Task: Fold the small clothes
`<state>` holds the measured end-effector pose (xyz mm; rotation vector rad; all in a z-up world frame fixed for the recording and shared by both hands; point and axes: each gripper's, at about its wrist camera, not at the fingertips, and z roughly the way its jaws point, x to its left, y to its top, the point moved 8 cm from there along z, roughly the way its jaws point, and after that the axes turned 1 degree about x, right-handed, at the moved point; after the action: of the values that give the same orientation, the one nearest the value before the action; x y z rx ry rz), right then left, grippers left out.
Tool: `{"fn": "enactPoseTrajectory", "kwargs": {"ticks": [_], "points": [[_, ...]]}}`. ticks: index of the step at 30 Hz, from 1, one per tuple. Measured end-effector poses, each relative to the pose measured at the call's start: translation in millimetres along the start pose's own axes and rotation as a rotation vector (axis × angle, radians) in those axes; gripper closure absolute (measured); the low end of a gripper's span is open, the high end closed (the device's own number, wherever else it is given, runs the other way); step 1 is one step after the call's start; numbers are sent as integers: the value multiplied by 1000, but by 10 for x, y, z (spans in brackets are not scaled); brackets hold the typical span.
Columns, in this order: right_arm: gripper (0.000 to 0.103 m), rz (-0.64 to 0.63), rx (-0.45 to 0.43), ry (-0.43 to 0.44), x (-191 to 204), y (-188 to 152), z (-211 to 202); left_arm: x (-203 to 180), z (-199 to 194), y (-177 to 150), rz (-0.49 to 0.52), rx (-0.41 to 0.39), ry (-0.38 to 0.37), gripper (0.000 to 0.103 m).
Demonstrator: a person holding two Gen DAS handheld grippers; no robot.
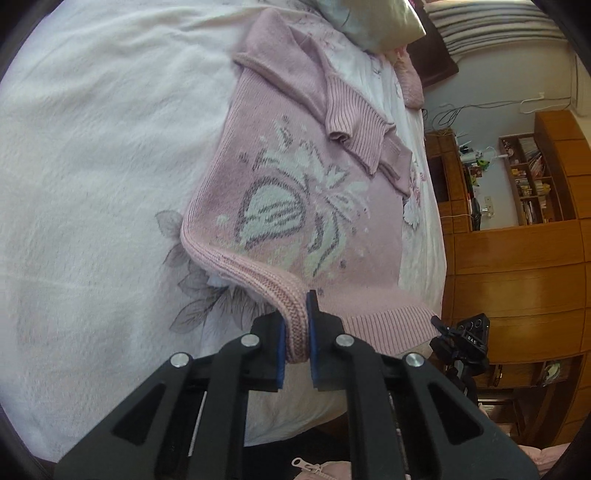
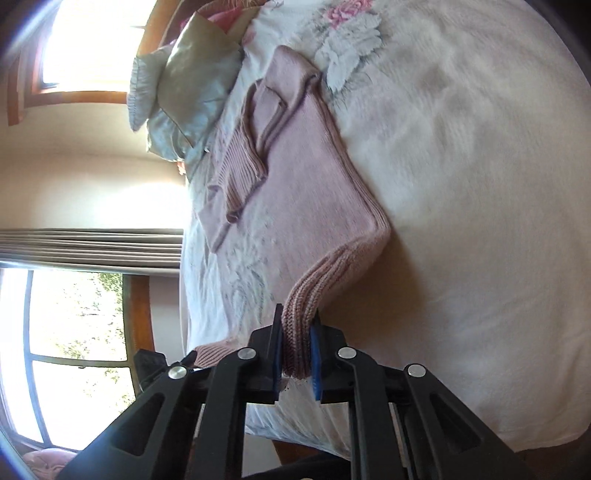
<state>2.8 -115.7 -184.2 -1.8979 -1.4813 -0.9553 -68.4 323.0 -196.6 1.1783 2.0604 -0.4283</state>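
Left wrist cam first: the pink sweater (image 1: 295,192) is spread on the white floral blanket (image 1: 92,166), long axis running straight away from the camera, hem nearest and neckline at the far end. A white butterfly-and-flower knit pattern faces up. One ribbed sleeve (image 1: 354,125) is folded across the upper body. The left gripper (image 1: 296,325) has its blue pads pinched tight on the ribbed hem corner, which is lifted a bit off the blanket. Past the sweater's far end sits a pale pillow (image 1: 373,26). Off the sweater's right side, beyond the bed edge, there's a wooden shelf unit (image 1: 524,206) with books, and the other gripper's black tip (image 1: 443,328) pokes in just beside the hem.

Right wrist cam: same sweater (image 2: 306,184), still lying lengthways away from the lens, neckline toward the pillow (image 2: 184,92). The right gripper (image 2: 297,343) is clamped nearly closed on the opposite hem corner, with the ribbing bunched between the pads. Bright windows (image 2: 74,321) and a curtain (image 2: 92,251) are off the sweater's left. Nothing sits on the sweater except its own folded sleeve.
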Motion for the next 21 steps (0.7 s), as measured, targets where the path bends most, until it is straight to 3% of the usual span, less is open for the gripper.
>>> {"fn": "enactPoseTrajectory", "kwargs": {"ticks": [6,12,21], "points": [[91,-13,3,10,204,635,212,184,-1,493,-39,-72,58,95],[91,0,53,-32,209,1165,621,403,213,916,-87,-88,135,95],[90,37,113,-92,-25,1484,1002,630,585,1238,-159,-42,204,90]]}}
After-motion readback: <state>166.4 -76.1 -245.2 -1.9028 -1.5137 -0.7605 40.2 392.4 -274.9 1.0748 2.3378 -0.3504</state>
